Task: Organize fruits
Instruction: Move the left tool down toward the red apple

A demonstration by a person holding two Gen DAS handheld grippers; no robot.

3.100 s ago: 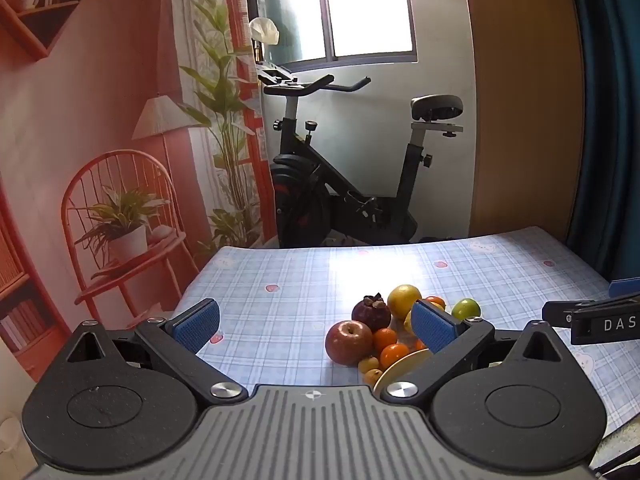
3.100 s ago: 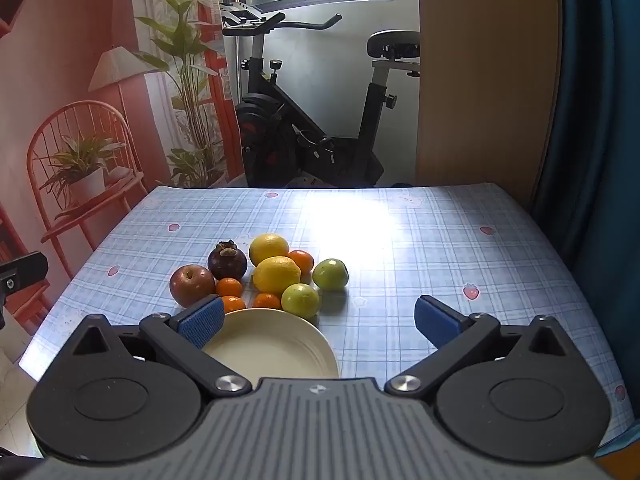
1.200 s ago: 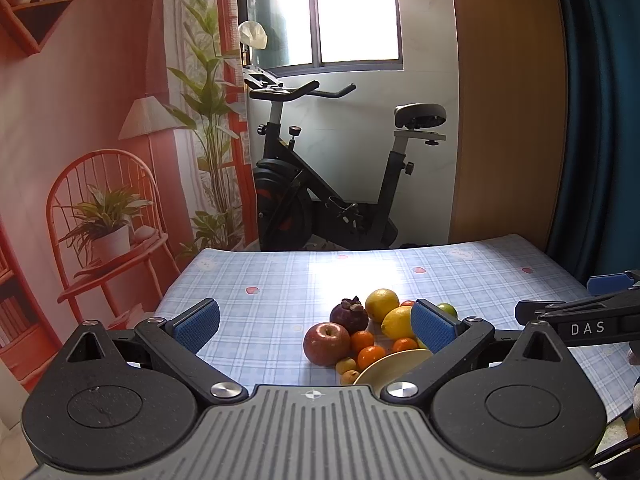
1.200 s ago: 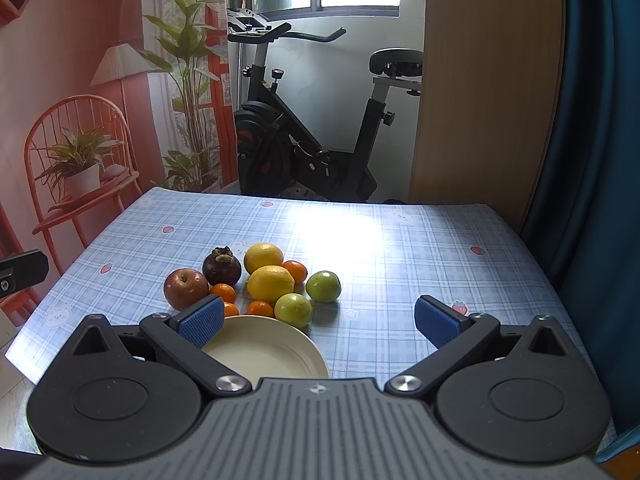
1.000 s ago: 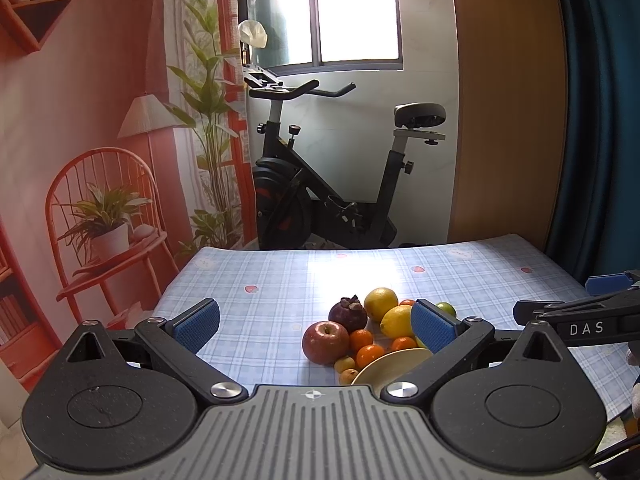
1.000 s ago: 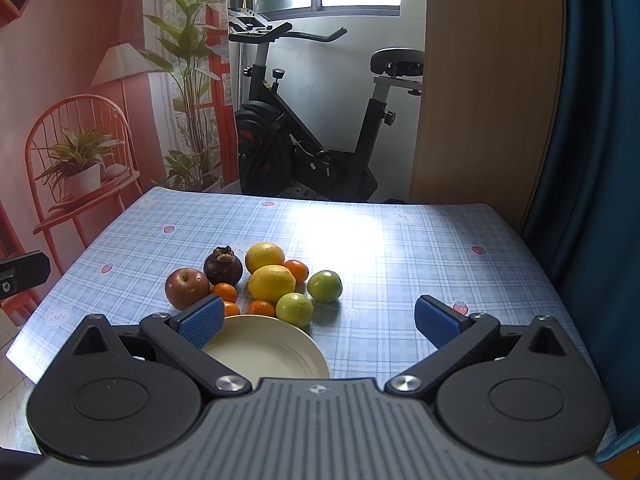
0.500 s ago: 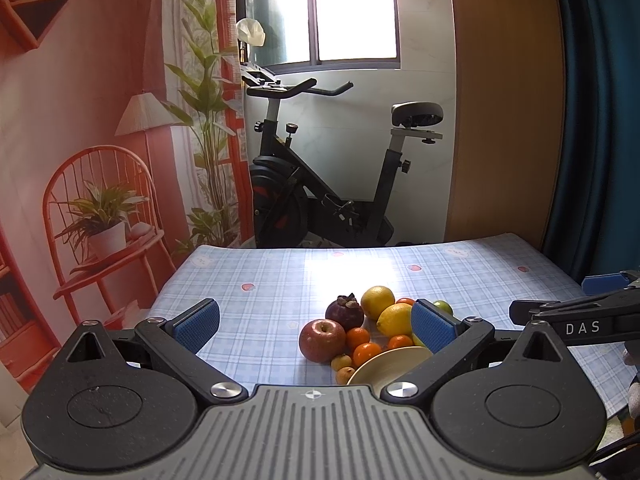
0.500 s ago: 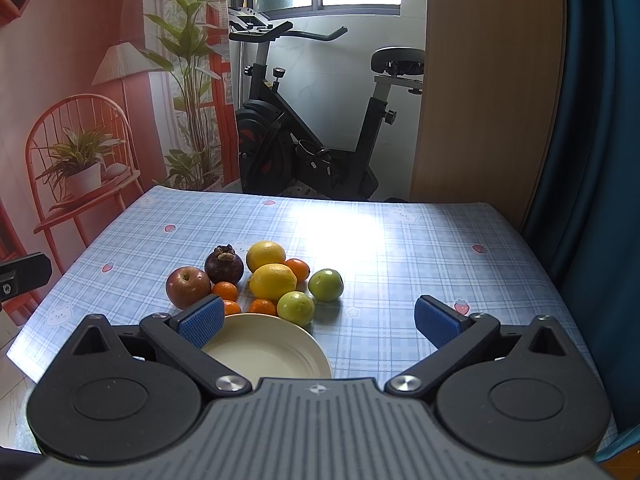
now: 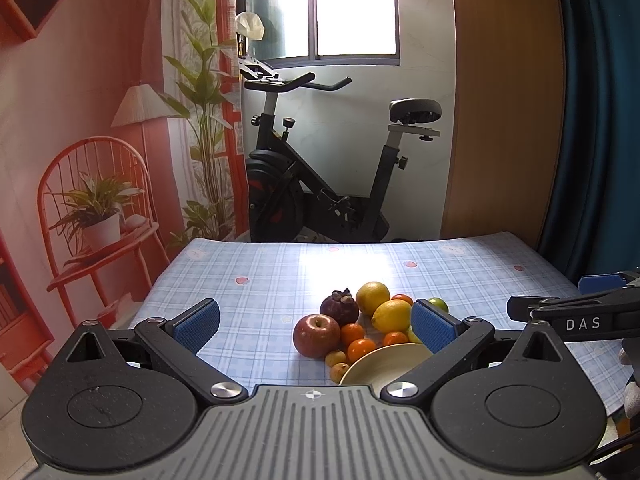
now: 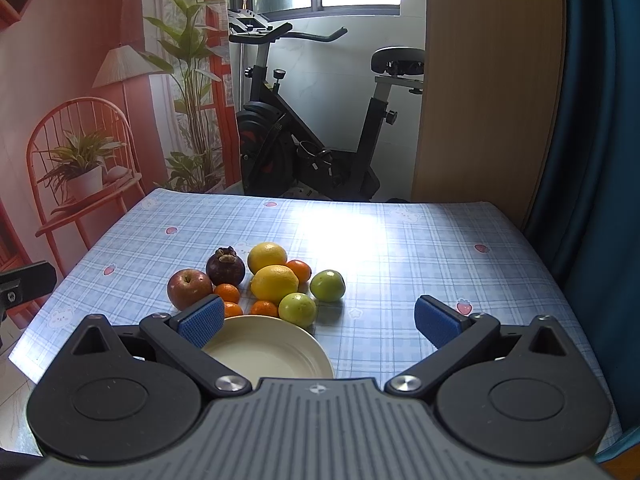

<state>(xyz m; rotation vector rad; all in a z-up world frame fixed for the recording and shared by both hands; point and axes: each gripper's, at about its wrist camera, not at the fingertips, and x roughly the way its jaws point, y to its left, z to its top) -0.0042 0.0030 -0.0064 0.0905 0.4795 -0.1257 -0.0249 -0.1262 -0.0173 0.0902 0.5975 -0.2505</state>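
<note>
A cluster of fruit lies on the blue checked tablecloth point(image 10: 400, 248): a red apple point(image 10: 189, 289), a dark mangosteen point(image 10: 225, 266), two lemons point(image 10: 274, 282), two green fruits point(image 10: 327, 285) and several small oranges point(image 10: 227, 293). An empty cream plate point(image 10: 264, 350) sits just in front of them. My right gripper point(image 10: 318, 322) hovers open above the plate's near side, holding nothing. My left gripper point(image 9: 314, 322) is open too, back from the apple point(image 9: 316, 335) and plate point(image 9: 386, 364); its right finger hides part of the green fruits.
An exercise bike point(image 10: 316, 120) stands beyond the table's far edge. A red chair with a potted plant point(image 9: 96, 216) is at the left, a wooden panel and blue curtain point(image 10: 600, 120) at the right. The right gripper's finger point(image 9: 576, 312) juts into the left wrist view.
Both grippers have drifted slightly; the fruit sits a little lower and more central in the left wrist view. Neither gripper's opening has changed, and no fruit has moved.
</note>
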